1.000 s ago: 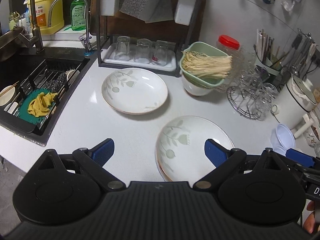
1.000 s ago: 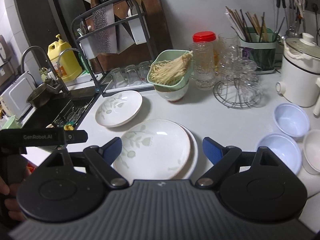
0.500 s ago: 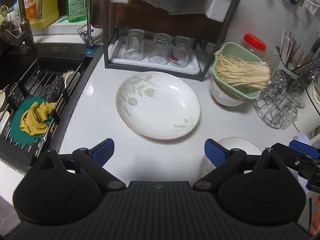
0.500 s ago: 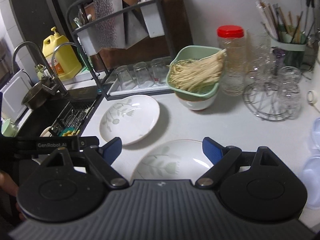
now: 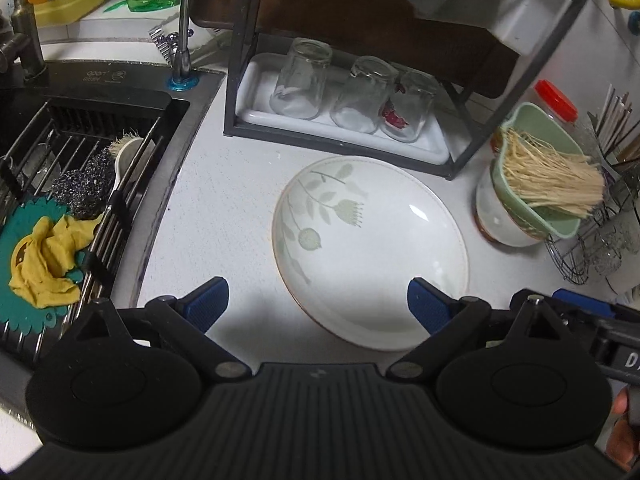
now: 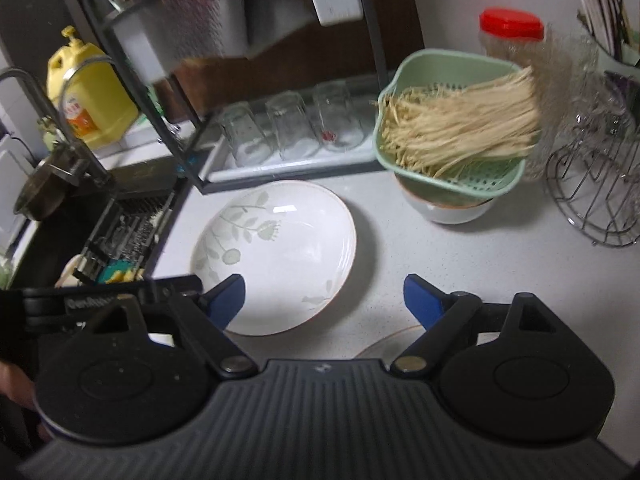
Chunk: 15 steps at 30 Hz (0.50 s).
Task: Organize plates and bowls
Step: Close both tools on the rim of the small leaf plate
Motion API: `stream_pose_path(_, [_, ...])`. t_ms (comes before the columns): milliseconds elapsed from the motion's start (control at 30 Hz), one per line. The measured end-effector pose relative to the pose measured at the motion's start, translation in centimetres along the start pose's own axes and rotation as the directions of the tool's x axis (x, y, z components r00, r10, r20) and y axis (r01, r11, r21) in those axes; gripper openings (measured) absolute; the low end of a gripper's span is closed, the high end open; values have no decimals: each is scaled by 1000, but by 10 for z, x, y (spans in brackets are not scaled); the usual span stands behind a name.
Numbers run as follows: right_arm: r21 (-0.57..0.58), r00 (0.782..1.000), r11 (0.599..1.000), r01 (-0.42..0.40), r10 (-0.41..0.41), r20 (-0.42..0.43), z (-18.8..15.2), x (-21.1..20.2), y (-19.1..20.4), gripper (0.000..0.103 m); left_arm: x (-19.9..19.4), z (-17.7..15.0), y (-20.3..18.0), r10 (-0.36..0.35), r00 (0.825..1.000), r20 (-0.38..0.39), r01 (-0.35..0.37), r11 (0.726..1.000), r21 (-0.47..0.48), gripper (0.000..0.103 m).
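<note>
A white plate with a pale green leaf pattern (image 5: 370, 252) lies on the white counter in front of the dish rack. It also shows in the right wrist view (image 6: 276, 256). My left gripper (image 5: 318, 304) is open and empty, just above the plate's near edge. My right gripper (image 6: 324, 300) is open and empty, over the plate's right side. The rim of a second plate (image 6: 390, 342) peeks out under the right gripper's body.
A black dish rack (image 5: 344, 112) holds three upturned glasses. A green colander of noodles (image 6: 452, 136) sits on a white bowl to the right. The sink (image 5: 68, 184) with a drain rack and yellow cloth lies left. A wire glass stand (image 6: 596, 192) stands far right.
Both grippers have moved forward and left toward the leaf plate, which is now larger and closer. The stacked plates have slipped almost out of both views. Both stay open.
</note>
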State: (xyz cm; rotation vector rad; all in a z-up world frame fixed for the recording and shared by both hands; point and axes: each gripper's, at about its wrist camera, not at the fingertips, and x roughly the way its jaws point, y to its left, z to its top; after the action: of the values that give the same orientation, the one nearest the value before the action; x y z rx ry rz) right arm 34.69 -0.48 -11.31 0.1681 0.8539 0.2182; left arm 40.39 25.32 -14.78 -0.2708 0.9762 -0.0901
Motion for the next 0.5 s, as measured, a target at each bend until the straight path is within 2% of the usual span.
stream_pose_path(67, [5, 1000, 1000, 10, -10, -18, 2, 14, 0, 79, 10, 7, 7, -11, 1000, -2, 11, 1000, -4, 97])
stream_pose_path(167, [19, 999, 1000, 23, -22, -30, 6, 32, -2, 72, 23, 17, 13, -17, 1000, -5, 17, 1000, -5, 90])
stream_pose_path(267, [47, 999, 999, 26, -24, -46, 10, 50, -6, 65, 36, 24, 16, -38, 999, 0, 38, 999, 2, 79])
stream_pose_path(333, [50, 998, 998, 35, -32, -53, 13, 63, -7, 54, 46, 28, 17, -38, 999, 0, 38, 999, 5, 68])
stream_pose_path(500, [73, 995, 995, 70, -65, -77, 16, 89, -12, 36, 65, 33, 19, -56, 998, -24, 56, 998, -5, 52])
